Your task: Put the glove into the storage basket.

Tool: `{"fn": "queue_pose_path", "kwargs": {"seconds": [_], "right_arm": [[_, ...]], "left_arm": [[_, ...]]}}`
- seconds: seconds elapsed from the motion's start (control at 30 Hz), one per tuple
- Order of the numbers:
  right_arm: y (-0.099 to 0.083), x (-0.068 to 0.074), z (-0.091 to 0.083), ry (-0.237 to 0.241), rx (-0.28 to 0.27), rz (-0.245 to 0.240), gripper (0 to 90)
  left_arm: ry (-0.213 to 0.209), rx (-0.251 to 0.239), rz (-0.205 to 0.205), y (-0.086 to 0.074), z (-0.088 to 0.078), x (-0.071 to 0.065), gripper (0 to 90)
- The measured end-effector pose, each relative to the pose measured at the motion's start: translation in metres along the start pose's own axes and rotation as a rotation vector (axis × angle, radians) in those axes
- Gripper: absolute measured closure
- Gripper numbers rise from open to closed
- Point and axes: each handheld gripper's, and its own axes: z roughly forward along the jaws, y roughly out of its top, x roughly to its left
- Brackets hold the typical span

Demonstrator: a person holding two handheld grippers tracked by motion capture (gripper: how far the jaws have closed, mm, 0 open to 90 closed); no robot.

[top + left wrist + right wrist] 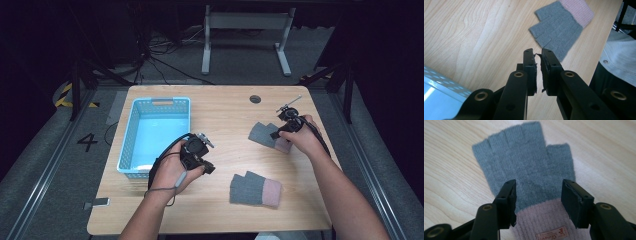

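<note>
With jaws spread, the right gripper (pixel 538 202) is poised over the far glove (pixel 526 167) lying flat on the table (pixel 225 115), judged soft, light and limp, best pinched at the pink cuff (pixel 544 222), while the left gripper (pixel 537 72) is held nearly closed and empty

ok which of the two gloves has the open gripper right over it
The far glove by the table's right edge: the right gripper is spread open over its pink cuff. The near glove lies alone near the front edge, with the left gripper off to its side.
</note>
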Motion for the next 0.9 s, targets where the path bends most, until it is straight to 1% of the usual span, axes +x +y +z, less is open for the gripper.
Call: {"fn": "queue_pose_path", "kwargs": {"seconds": [0.07, 0.1, 0.13, 0.17, 0.27, 0.33, 0.43, 0.57, 0.63, 0.67, 0.73, 0.8, 0.9], "right_arm": [[0.000, 0.002, 0.005, -0.012, 0.027, -0.005, 45.5], [0.000, 0.002, 0.005, -0.012, 0.027, -0.005, 45.5], [0.000, 0.002, 0.008, -0.014, 0.039, -0.013, 44.0], [-0.001, 0.003, 0.012, -0.005, 0.049, -0.024, 41.3], [0.000, 0.005, 0.015, -0.012, 0.058, -0.030, 41.3], [0.001, 0.005, 0.015, -0.012, 0.070, -0.030, 42.8], [0.002, 0.004, 0.015, -0.005, 0.077, -0.033, 48.9], [0.003, 0.005, 0.014, 0.010, 0.089, -0.045, 63.7], [0.003, 0.006, 0.013, 0.019, 0.096, -0.037, 72.3], [0.003, 0.007, 0.013, 0.022, 0.095, -0.040, 75.0], [0.002, 0.008, 0.012, 0.023, 0.095, -0.036, 77.0], [0.002, 0.009, 0.011, 0.014, 0.086, -0.037, 78.1], [0.000, 0.010, 0.006, 0.008, 0.074, -0.049, 78.8]], "left_arm": [[0.000, -0.001, -0.001, 0.000, 0.000, 0.000, 82.4], [0.000, -0.001, -0.001, 0.000, 0.000, 0.000, 82.4], [0.000, -0.001, 0.000, 0.000, 0.001, -0.001, 82.4], [0.000, 0.000, 0.000, 0.000, 0.001, -0.001, 82.4], [0.001, 0.000, -0.001, 0.000, 0.001, -0.001, 82.4], [0.000, 0.001, -0.001, 0.000, 0.001, -0.001, 82.4], [-0.002, 0.005, 0.005, 0.000, 0.001, -0.002, 82.4], [-0.003, 0.005, 0.000, 0.000, 0.001, -0.002, 82.4], [-0.003, 0.003, -0.001, 0.000, 0.001, -0.002, 82.4], [-0.003, 0.003, -0.001, 0.000, 0.001, -0.002, 82.4], [-0.004, 0.002, -0.003, 0.000, 0.001, -0.001, 82.4], [-0.006, 0.006, -0.001, 0.000, 0.001, 0.000, 82.4], [-0.005, 0.005, 0.002, 0.000, 0.001, 0.000, 82.6]]}}
